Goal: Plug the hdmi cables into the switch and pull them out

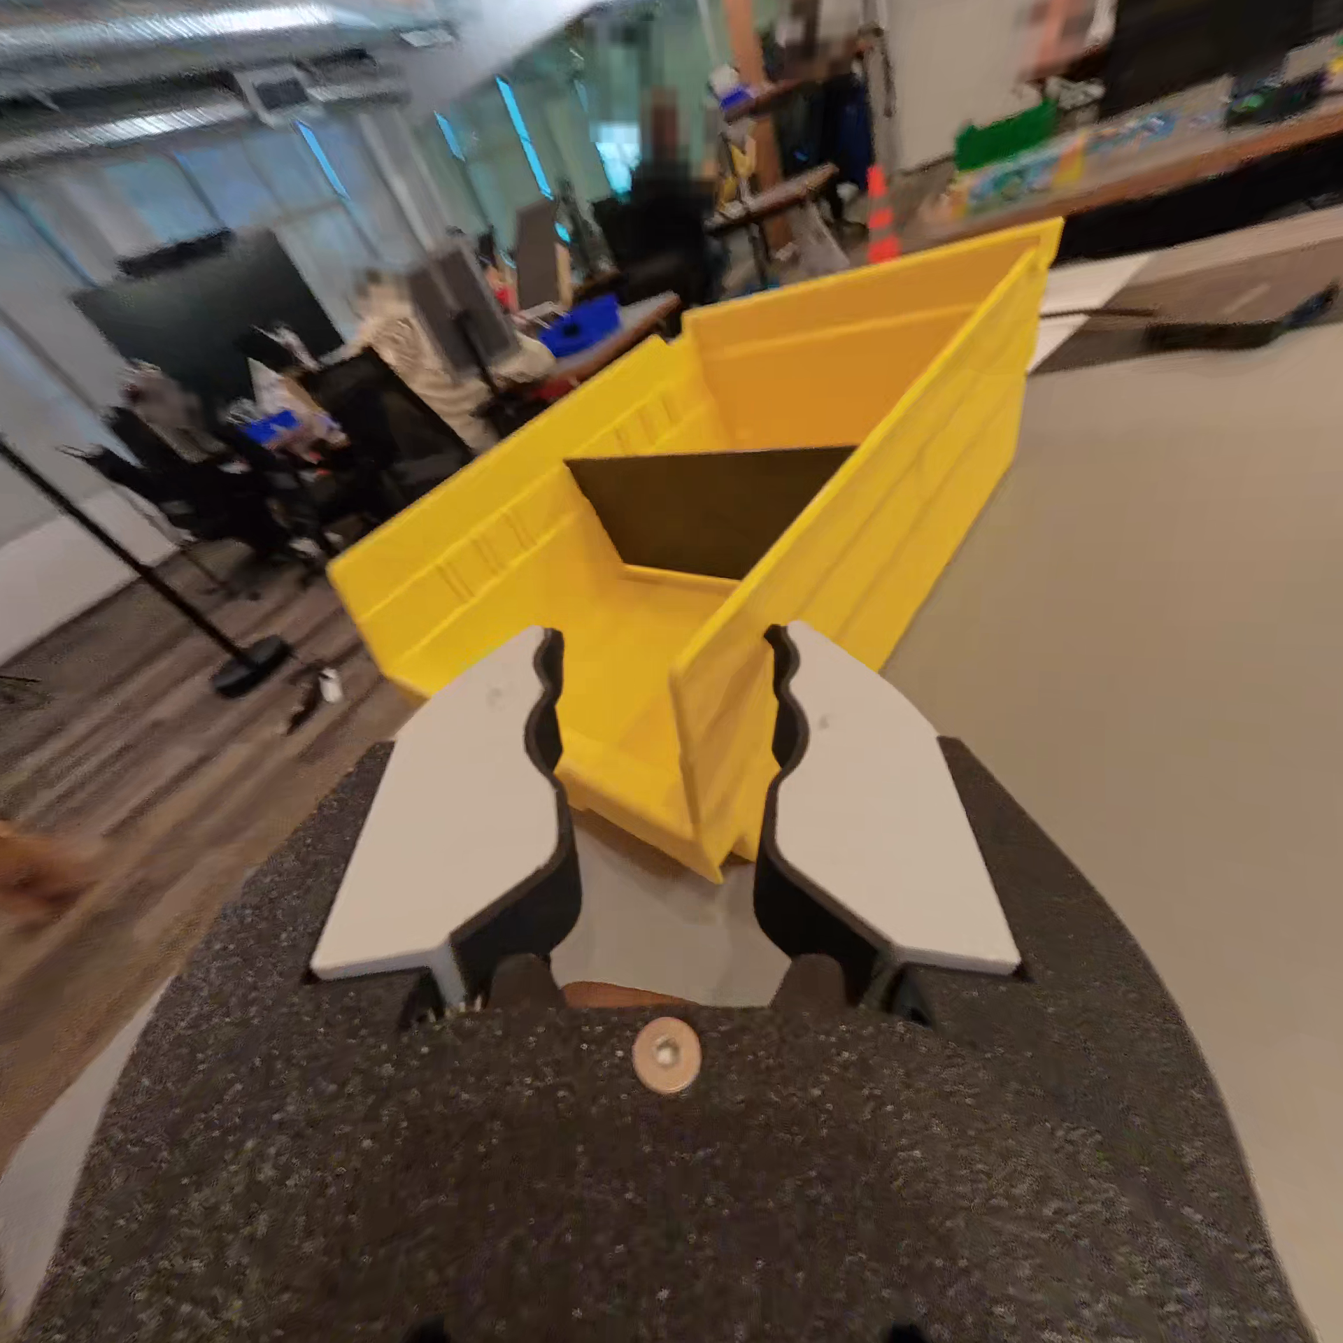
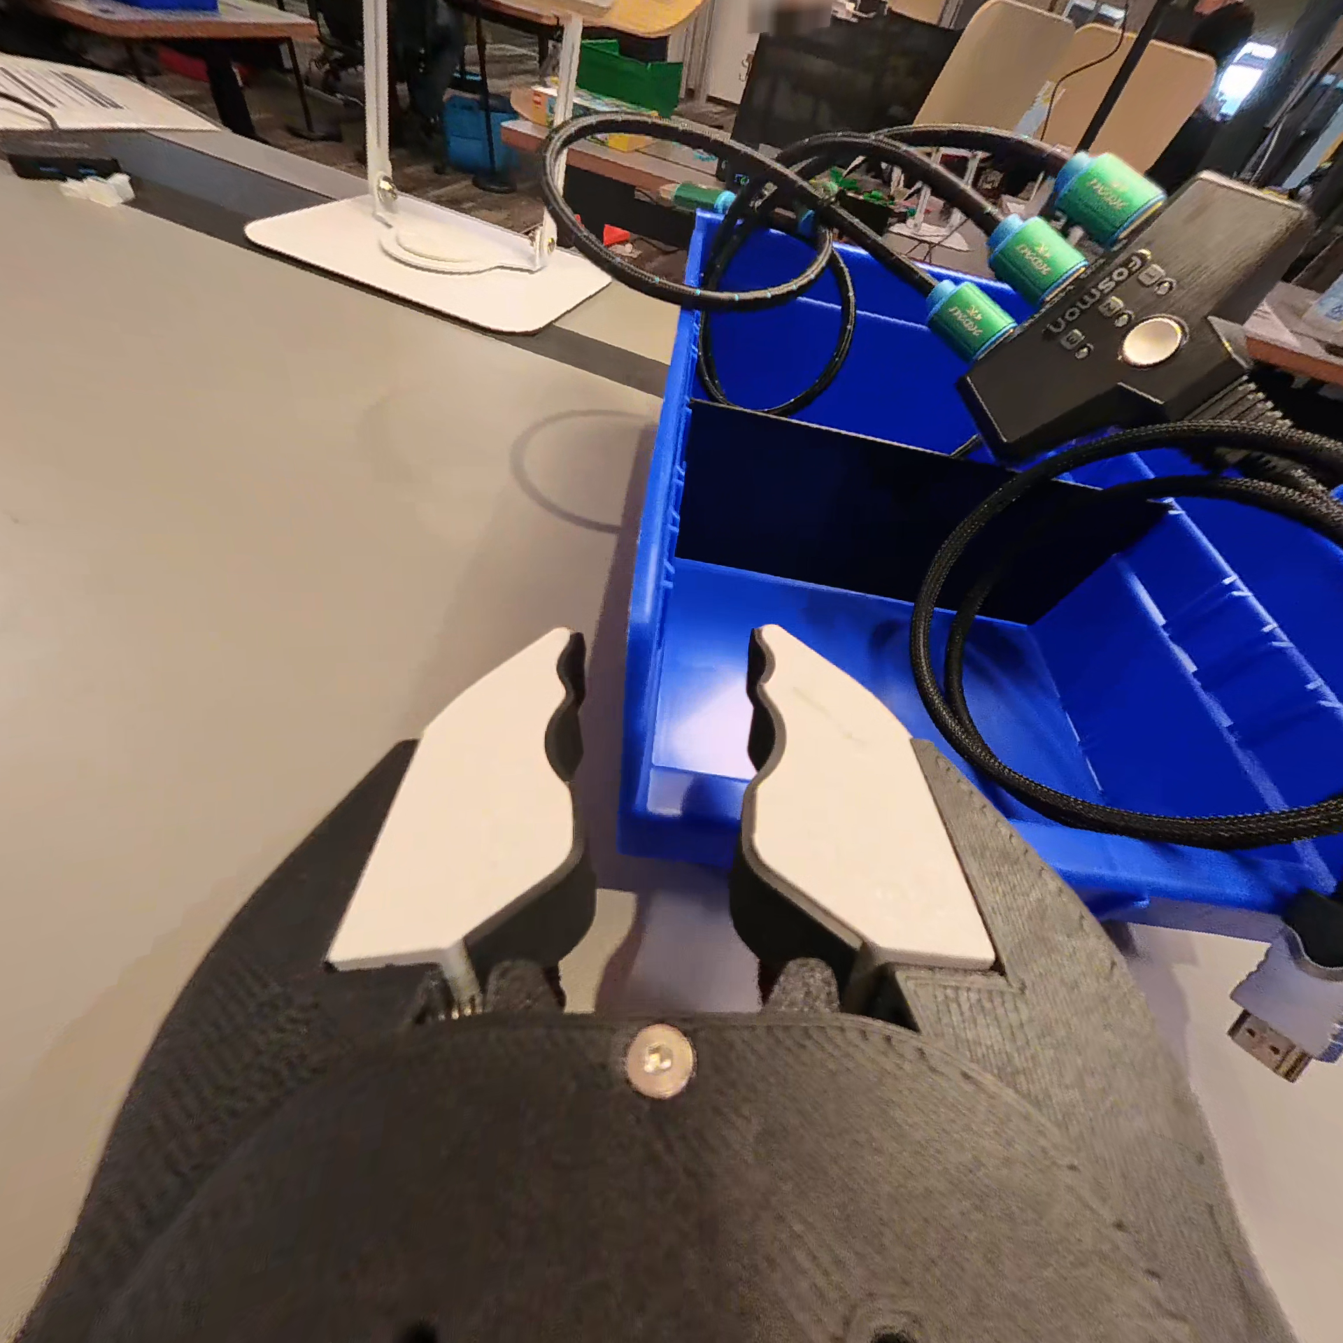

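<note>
In the right wrist view a black HDMI switch (image 2: pixel 1134 320) rests tilted on the far right rim of a blue bin (image 2: pixel 1199 698). Three green-capped HDMI plugs (image 2: pixel 1032 258) sit in its side, and their black braided cables (image 2: pixel 698 211) loop over the bin. A thicker braided cable (image 2: pixel 945 698) hangs into the bin, and a loose HDMI plug (image 2: pixel 1279 1017) lies on the table at the right. My right gripper (image 2: pixel 665 639) is open and empty at the bin's near left corner. My left gripper (image 1: pixel 665 636) is open and empty, at the near corner of a yellow bin (image 1: pixel 509 552).
Both bins stand on a grey table (image 2: pixel 254 509) and each has a black divider (image 1: pixel 712 509). A white lamp base (image 2: pixel 429 261) stands behind the blue bin. A flat black device (image 1: pixel 1235 327) lies far right in the left wrist view. Chairs and desks fill the room behind. Some 70 cm of space lies between my two pairs of fingers. The loose HDMI plug (image 2: pixel 1279 1017) lies around 15 cm away from my right fingertips. The black HDMI switch (image 2: pixel 1134 320) sits 15 cm or so from the ends of my right fingers.
</note>
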